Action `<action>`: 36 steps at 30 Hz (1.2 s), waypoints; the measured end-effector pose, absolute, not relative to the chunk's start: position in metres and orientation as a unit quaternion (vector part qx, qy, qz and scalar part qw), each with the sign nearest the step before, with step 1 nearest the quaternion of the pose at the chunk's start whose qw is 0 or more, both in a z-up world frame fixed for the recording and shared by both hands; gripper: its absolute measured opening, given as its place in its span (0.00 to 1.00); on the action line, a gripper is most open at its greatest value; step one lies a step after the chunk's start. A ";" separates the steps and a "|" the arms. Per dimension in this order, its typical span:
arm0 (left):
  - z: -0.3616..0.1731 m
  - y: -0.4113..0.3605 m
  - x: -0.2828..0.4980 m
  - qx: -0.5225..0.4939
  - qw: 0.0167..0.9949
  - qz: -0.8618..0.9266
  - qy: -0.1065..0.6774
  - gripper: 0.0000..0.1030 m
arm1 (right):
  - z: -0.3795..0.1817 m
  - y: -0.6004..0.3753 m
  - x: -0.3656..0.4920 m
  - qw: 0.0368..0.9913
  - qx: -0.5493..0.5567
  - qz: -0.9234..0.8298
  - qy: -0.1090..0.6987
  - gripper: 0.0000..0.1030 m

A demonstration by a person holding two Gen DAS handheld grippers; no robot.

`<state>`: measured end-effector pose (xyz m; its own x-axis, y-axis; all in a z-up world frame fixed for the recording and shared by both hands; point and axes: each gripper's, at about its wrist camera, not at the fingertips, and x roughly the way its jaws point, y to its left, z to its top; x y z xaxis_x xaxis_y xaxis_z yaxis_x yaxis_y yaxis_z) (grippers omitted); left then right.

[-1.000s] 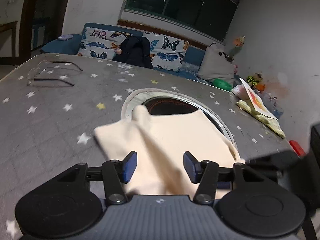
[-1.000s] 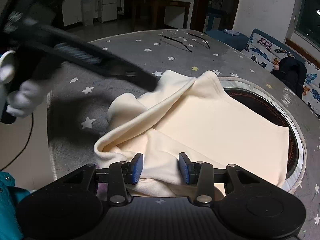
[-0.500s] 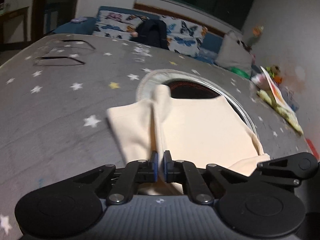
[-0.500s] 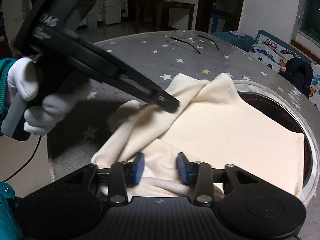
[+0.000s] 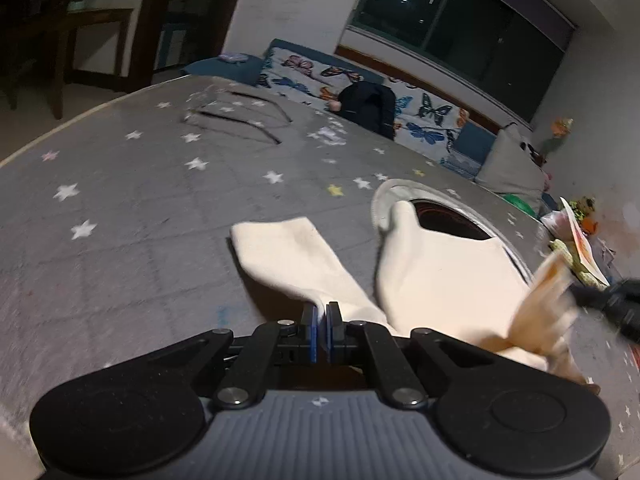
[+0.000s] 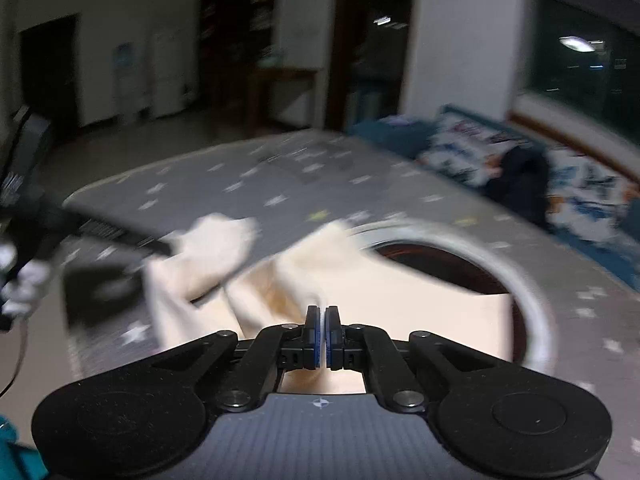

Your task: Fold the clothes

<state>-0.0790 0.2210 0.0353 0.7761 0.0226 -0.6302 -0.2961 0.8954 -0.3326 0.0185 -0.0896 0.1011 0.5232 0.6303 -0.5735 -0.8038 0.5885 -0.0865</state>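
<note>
1. Where the round dark opening (image 5: 448,222) with its pale grey rim is cut into the grey star-printed desk (image 5: 132,216), the cream-coloured soft knit garment (image 5: 436,276) lies partly over that opening and partly on the cloth beside it.
2. One sleeve-like flap of the garment spreads on the desk to the left of the opening, and its near end runs into the left tool (image 5: 321,332).
3. The left tool's blue-padded fingers are pressed together with a thin fold of the cream fabric pinched between them.
4. The right tool (image 6: 321,338) is likewise closed to a narrow slit on the garment's near edge, just in front of the opening; this view is heavily blurred.
5. From the right wrist view, the left tool's black arm (image 6: 100,236) reaches in from the left of the opening, gripped by a white-gloved hand (image 6: 24,284), with bunched cream fabric raised at its tip.
6. Beyond the opening, a butterfly-print sofa (image 5: 420,112) with a black bag (image 5: 368,108) on it stands below a dark window (image 5: 460,28).
</note>
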 end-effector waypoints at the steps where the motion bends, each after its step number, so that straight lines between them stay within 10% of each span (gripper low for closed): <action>1: 0.033 0.223 -0.082 -0.215 0.917 0.089 0.325 0.04 | 0.106 -0.101 0.022 0.868 -0.167 0.399 0.244 0.02; 20: 0.027 0.236 -0.113 -0.226 0.906 0.125 0.335 0.05 | 0.062 -0.352 0.044 0.948 -0.042 -0.019 0.315 0.07; 30: 0.059 0.215 -0.124 -0.157 0.926 0.131 0.316 0.09 | 0.059 -0.272 0.032 0.924 -0.042 0.177 0.336 0.20; 36: 0.077 0.179 -0.112 -0.132 0.946 0.043 0.292 0.41 | 0.058 -0.209 0.025 0.883 -0.048 0.316 0.344 0.30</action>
<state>-0.1120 0.1789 0.0770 0.8253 0.0050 -0.5647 -0.1591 0.9616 -0.2239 0.0253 -0.2092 0.0576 0.5638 0.5246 -0.6379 -0.5907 0.7959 0.1325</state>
